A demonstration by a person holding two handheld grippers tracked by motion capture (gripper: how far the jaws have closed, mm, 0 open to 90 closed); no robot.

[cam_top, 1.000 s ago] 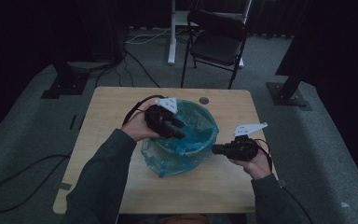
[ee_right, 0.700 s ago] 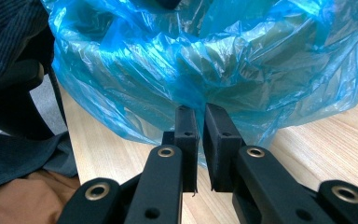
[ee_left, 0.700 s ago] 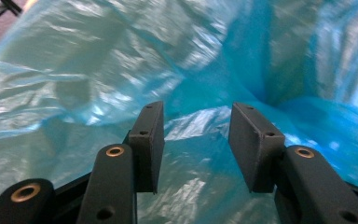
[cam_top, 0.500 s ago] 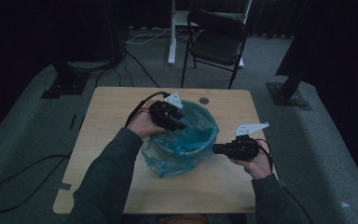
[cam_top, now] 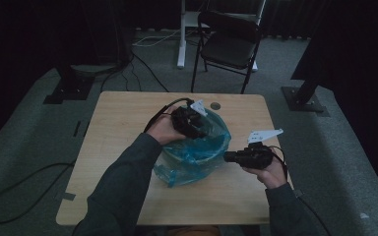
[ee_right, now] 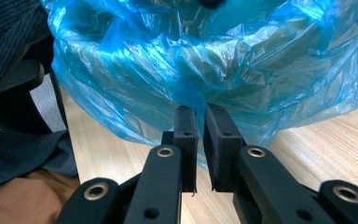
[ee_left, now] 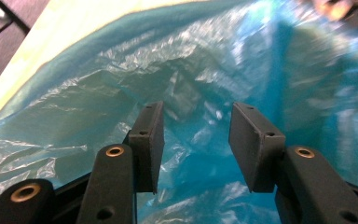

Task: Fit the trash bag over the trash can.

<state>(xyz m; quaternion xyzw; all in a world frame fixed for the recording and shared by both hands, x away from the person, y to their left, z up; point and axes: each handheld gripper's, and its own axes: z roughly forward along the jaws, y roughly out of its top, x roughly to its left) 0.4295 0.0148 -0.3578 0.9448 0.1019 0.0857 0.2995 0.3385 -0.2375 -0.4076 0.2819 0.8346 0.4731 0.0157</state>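
**Body and gear**

Dark grey ribbed sleeves on both forearms. Black left gripper and right gripper, each with grey three-cornered plate, black trailing cable. Matte black jaws, brass-ringed screw holes.

- The room is dim; the walls at the back and on both sides are hung with dark curtains that swallow most of the light.
- A grey carpeted floor runs all around.
- A light wooden table stands in the middle, with a small round dark spot near its far edge.
- Beyond the table stands a black folding chair, with a white post rising just to its left.
- Dark stand bases sit on the floor at the left and the right.
- Cables trail over the carpet on the left.
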